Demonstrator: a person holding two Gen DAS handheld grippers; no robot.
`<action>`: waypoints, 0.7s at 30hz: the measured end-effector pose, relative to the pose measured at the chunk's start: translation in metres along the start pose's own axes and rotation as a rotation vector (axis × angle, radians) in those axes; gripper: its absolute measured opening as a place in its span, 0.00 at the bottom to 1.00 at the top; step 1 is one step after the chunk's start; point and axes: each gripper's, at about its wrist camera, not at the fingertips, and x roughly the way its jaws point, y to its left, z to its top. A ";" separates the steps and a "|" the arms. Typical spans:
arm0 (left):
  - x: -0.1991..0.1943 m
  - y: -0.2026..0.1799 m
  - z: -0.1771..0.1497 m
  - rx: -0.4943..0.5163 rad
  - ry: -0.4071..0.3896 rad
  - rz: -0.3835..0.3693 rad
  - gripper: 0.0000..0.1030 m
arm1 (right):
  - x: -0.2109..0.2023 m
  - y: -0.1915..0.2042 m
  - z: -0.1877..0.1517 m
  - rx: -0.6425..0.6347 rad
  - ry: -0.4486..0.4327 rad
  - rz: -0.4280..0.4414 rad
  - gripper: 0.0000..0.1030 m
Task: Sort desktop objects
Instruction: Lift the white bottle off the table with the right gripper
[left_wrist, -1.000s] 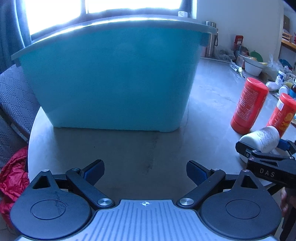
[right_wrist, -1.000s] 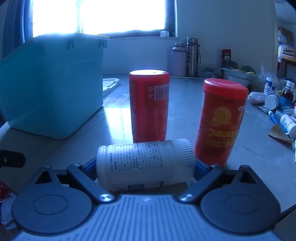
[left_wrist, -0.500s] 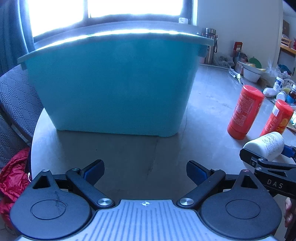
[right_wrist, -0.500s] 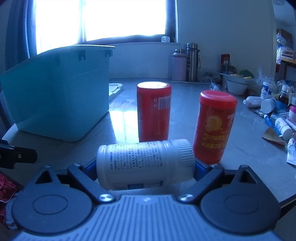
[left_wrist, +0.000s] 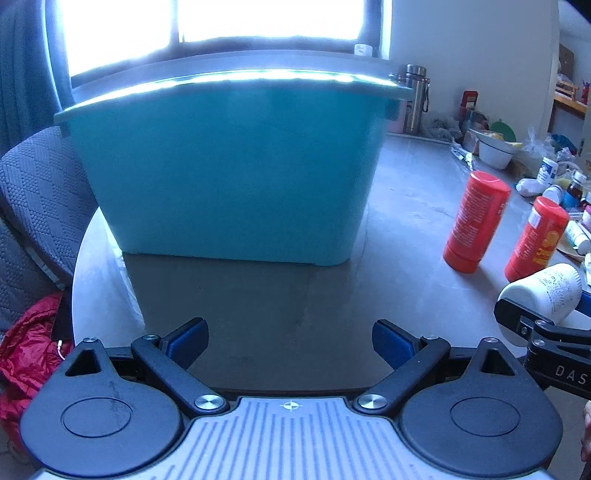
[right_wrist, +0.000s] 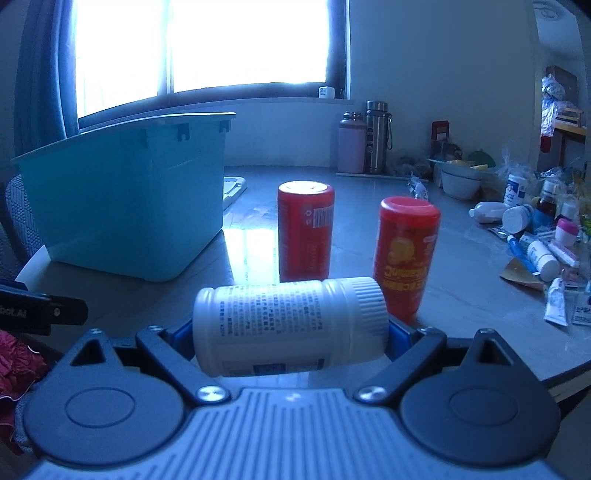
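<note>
Room: grey tabletop (right_wrist: 461, 266) under a bright window, the far right edge crowded with small clutter.
Right hand-held gripper (right_wrist: 290, 328): clamped on a white pill bottle (right_wrist: 288, 325) that lies sideways between the blue pads, ribbed cap toward the right finger; it appears lifted clear of the tabletop.
Left hand-held gripper (left_wrist: 290, 341): fingers spread apart with nothing between them, hovering low over bare tabletop in front of the bin.
Same bottle from the left wrist view: it shows at the right edge, held in the other gripper, just beside the left one.
Just beyond the bottle: two red cylindrical containers stand upright, the barcode can (right_wrist: 306, 230) to the left and the red-capped vitamin tube (right_wrist: 406, 254) to the right, near each other but apart.
Further left: large teal storage bin (right_wrist: 125, 206), open at the top, its inside hidden from both cameras.
Far right: scattered medicine bottles and tubes (right_wrist: 535, 240), a white bowl (right_wrist: 460, 181), two flasks (right_wrist: 365, 142) by the wall.
Step in hand: the bottle is grasped and being carried; judged from the layout, the bin is the likely destination.
Next move calls for: raising the bottle above the bin's tall rim, swinging left past the red containers without knocking them, then releasing over the opening.
Risk: the end-to-end grip on a smooth round bottle could let it pivot or slip.
</note>
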 end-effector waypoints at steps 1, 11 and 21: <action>-0.002 -0.001 -0.001 0.001 -0.002 -0.003 0.94 | -0.003 -0.001 0.000 0.002 -0.002 -0.001 0.92; -0.009 -0.013 -0.008 0.003 -0.017 -0.033 0.94 | -0.046 -0.010 0.000 -0.002 -0.052 -0.057 0.92; -0.006 -0.050 -0.008 0.046 -0.046 -0.105 0.94 | -0.079 -0.031 0.001 0.022 -0.075 -0.140 0.92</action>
